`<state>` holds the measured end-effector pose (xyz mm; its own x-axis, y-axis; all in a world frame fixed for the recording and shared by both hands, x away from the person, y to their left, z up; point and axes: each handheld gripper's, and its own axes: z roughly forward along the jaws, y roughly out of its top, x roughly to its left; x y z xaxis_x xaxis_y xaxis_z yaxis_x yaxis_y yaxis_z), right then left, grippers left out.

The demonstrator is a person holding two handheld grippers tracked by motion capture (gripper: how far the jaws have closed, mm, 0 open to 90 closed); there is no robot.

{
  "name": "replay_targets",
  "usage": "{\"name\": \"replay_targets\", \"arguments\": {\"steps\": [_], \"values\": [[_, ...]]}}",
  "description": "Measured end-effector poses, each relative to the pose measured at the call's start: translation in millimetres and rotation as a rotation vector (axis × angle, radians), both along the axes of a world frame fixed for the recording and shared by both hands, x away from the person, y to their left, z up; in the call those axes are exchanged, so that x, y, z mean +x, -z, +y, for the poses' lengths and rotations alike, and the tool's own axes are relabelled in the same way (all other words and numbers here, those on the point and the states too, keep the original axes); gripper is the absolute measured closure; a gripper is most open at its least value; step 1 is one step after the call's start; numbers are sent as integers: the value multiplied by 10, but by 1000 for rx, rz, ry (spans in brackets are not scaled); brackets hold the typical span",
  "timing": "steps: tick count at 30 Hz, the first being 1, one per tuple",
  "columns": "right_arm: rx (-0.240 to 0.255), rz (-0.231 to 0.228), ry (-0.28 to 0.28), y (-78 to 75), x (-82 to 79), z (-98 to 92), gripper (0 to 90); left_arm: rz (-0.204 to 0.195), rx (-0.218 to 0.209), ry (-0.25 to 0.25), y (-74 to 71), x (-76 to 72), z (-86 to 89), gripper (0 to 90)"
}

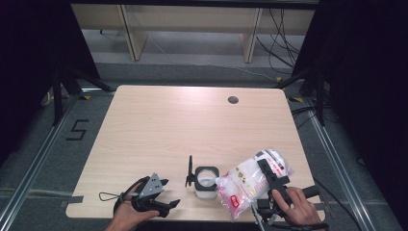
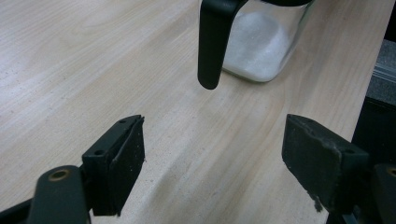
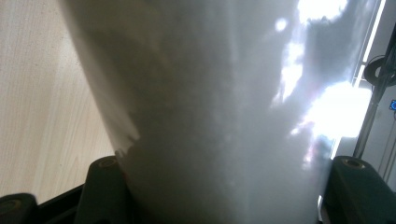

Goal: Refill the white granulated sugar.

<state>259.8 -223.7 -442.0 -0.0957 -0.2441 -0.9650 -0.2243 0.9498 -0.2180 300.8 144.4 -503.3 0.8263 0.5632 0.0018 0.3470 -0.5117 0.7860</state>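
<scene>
While resting low at the near left edge of the table (image 1: 144,125), left gripper (image 1: 166,204) spread wide, nothing between its pads; clear jar (image 1: 207,182) of white grains just ahead, black lid handle (image 2: 211,42) hanging; right gripper (image 1: 272,178) clamped around tilted plastic bag (image 1: 245,183), mouth over jar.

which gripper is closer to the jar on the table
Right. The right gripper holds the bag, whose corner tips over the jar. The left gripper rests open beside the jar, a gap away from its black handle.
</scene>
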Motion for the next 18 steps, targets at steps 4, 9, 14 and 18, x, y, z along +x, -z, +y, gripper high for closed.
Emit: {"name": "replay_targets", "arguments": {"steps": [4,9,14,18], "values": [[0,-1,1,1,1,-1,413,-22,19,24,-12,15,14,208],[-30,-15,-14,-23,2,11,413,0,0,0,0,-1,0,208],[-30,-13,-12,-26,1,13,414,0,0,1,-1,0,1,208],[-34,-16,-17,-31,1,16,414,0,0,0,-3,0,2,208]]}}
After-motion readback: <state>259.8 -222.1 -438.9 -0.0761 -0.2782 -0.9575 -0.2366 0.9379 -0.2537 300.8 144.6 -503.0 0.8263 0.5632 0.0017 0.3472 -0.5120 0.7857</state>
